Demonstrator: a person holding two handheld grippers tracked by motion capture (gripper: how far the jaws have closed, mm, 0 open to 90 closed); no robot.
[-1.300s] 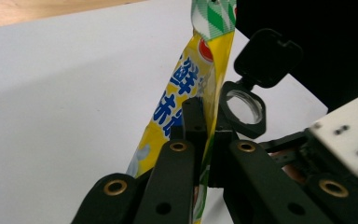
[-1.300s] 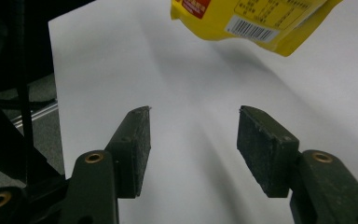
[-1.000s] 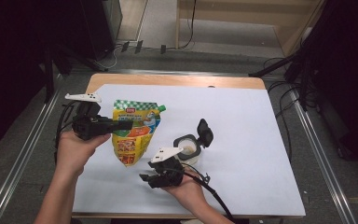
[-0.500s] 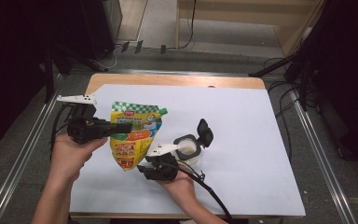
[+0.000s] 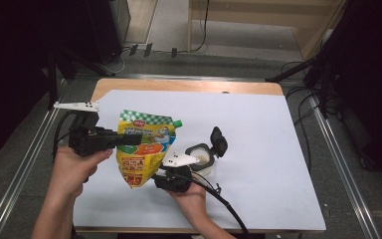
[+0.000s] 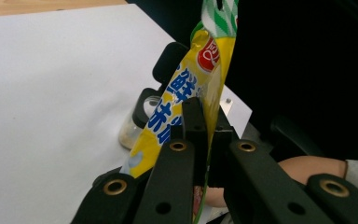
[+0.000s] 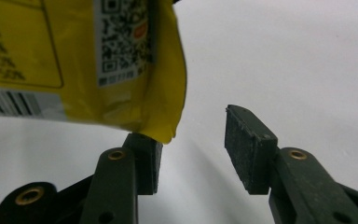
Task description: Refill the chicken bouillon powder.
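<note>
Nearest the person, the right gripper (image 5: 165,183) sits low over the white sheet (image 5: 258,149) not far from the table's near edge, held in a hand (image 5: 191,199) that comes up from the bottom of the high view; its jaws stand part-way apart and have just been closing, with the lower corner of the yellow pouch (image 7: 74,60) hanging just above one pad and nothing pressed between them; bare sheet shows between and beyond the jaws in the right gripper view. Just beyond it stands a small clear jar (image 5: 201,158) with its black lid flipped open, close beside the pouch's right edge. To the left, the left gripper (image 5: 134,140) is clamped on the pouch (image 5: 144,147) at its left side, holding it upright and off the sheet; the left hand (image 5: 74,167) grips it from below, forearm angled in from the bottom left, near the table's left rail. Farther off, the sheet lies wide and bare to the right and back, ending at the wooden table edge (image 5: 189,85).
</note>
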